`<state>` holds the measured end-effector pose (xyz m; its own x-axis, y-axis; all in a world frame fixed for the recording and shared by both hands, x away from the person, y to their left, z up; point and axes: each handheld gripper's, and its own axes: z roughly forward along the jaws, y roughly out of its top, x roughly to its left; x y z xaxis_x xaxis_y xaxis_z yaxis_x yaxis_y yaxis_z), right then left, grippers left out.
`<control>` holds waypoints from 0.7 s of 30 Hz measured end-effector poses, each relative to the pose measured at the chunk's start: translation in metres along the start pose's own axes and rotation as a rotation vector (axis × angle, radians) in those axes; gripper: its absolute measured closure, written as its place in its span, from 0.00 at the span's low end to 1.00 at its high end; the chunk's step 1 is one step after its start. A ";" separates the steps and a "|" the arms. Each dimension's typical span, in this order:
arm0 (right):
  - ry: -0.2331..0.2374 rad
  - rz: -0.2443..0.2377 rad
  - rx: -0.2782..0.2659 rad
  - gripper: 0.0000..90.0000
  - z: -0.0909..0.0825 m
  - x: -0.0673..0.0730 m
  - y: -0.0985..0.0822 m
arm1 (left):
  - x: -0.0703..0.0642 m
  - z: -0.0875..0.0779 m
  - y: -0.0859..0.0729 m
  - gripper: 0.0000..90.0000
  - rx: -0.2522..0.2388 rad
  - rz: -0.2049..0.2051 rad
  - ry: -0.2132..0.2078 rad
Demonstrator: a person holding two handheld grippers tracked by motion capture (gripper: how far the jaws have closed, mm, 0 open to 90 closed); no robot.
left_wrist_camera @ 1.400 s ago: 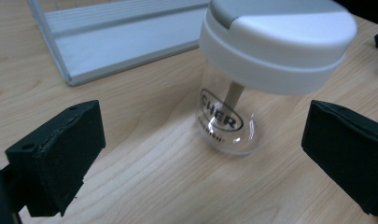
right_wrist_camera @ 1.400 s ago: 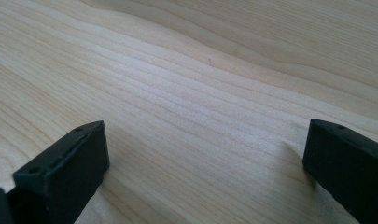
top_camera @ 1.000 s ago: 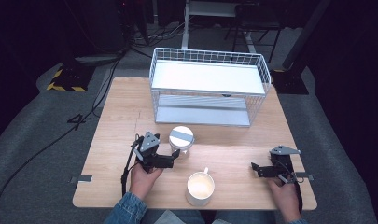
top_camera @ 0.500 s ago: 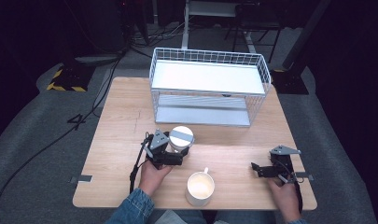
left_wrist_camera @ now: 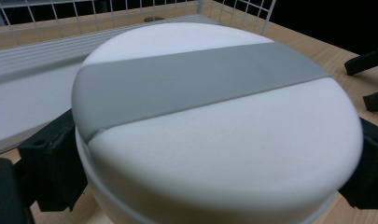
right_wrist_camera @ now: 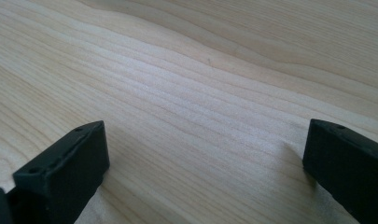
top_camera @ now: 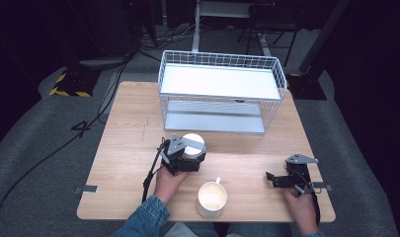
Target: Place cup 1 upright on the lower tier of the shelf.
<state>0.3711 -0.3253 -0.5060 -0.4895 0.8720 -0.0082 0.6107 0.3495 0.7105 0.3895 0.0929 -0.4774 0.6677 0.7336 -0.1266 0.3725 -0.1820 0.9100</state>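
The left claw (top_camera: 190, 160) has moved toward 1 o'clock and now straddles the lidded jar (top_camera: 193, 146), jaws at its sides. The right claw (top_camera: 275, 179) rests spread wide on the desk (top_camera: 128, 128), empty.

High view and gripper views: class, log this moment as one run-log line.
left gripper: fingers either side of lidded jar, contact unclear | right gripper: open, above table | mug: untouched | rack: behind
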 end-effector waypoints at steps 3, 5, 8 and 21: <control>0.000 0.000 0.000 0.00 0.000 0.000 0.000 | 0.001 -0.002 0.000 0.06 -0.005 0.002 -0.012; 0.000 -0.001 0.000 0.00 0.000 0.000 0.000 | 0.002 -0.003 0.000 0.07 0.002 0.000 -0.011; 0.000 0.000 0.000 0.00 0.000 0.000 0.000 | 0.002 -0.003 0.000 0.08 0.000 0.004 -0.004; 0.000 0.000 0.000 0.00 0.000 0.000 0.000 | 0.003 -0.005 0.000 0.08 -0.002 -0.016 0.020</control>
<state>0.3710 -0.3253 -0.5060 -0.4895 0.8720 -0.0086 0.6104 0.3497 0.7107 0.3880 0.0982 -0.4762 0.6489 0.7491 -0.1333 0.3820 -0.1692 0.9085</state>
